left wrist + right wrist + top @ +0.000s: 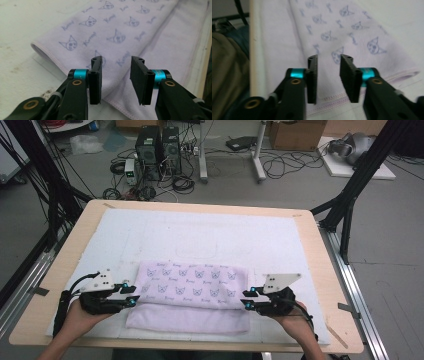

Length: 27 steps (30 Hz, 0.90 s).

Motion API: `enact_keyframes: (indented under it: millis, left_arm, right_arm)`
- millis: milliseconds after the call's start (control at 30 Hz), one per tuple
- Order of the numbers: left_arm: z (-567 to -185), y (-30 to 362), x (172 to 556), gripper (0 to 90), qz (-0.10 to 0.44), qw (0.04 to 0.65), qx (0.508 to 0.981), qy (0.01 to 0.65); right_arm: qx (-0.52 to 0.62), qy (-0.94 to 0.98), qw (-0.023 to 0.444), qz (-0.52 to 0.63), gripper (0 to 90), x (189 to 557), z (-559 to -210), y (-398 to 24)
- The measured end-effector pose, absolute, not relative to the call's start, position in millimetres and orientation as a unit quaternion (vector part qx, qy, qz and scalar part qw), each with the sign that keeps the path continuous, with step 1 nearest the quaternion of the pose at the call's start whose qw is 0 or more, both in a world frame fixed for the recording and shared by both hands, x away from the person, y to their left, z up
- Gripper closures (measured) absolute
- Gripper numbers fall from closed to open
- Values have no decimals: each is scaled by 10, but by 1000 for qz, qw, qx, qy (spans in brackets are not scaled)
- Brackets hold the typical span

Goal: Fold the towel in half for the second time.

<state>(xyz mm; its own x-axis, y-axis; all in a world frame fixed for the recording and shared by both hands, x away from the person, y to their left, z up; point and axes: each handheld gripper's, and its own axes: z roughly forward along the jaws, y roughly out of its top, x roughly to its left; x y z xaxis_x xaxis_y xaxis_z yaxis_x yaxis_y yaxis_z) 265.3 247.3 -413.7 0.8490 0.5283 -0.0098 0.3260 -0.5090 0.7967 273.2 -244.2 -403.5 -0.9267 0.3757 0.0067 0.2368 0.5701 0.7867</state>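
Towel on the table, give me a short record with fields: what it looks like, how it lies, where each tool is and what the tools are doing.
item: lilac towel with cat-face print
state: folded, flat on the white pad, printed layer over a plain layer
left tool: at the towel's left edge, jaws apart, nothing gripped
right tool: at the towel's right edge, jaws apart, nothing gripped
contact: neither tool clamps the towel
support: wooden table

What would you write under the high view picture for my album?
Two hands hold the left tongs and right tongs, both open, at either end of a folded lilac towel on a white mat.
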Motion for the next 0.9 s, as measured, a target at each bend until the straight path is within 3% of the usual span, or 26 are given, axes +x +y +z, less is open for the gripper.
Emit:
enact_keyframes:
  millis: [200, 300, 367, 733, 900]
  left_arm:
    - [-4379, 2415, 2714, 617, 108, 393, 881, 240]
    - [-4388, 2449, 2740, 782, 112, 404, 873, 251]
    - [-4363, 2458, 2753, 847, 113, 403, 872, 252]
    - [-3983, 2519, 2599, 868, 153, 443, 847, 251]
    - [-3851, 2571, 2295, 869, 158, 454, 845, 233]
  right_arm:
    - [177, 904, 60, 384, 620, 2834, -4369, -2299]
    - [174, 903, 57, 389, 756, 2839, -4357, -2315]
    - [172, 903, 54, 390, 830, 2840, -4343, -2333]
    - [166, 881, 86, 434, 869, 2813, -3970, -2461]
    - [150, 872, 99, 456, 870, 2602, -3746, -2527]
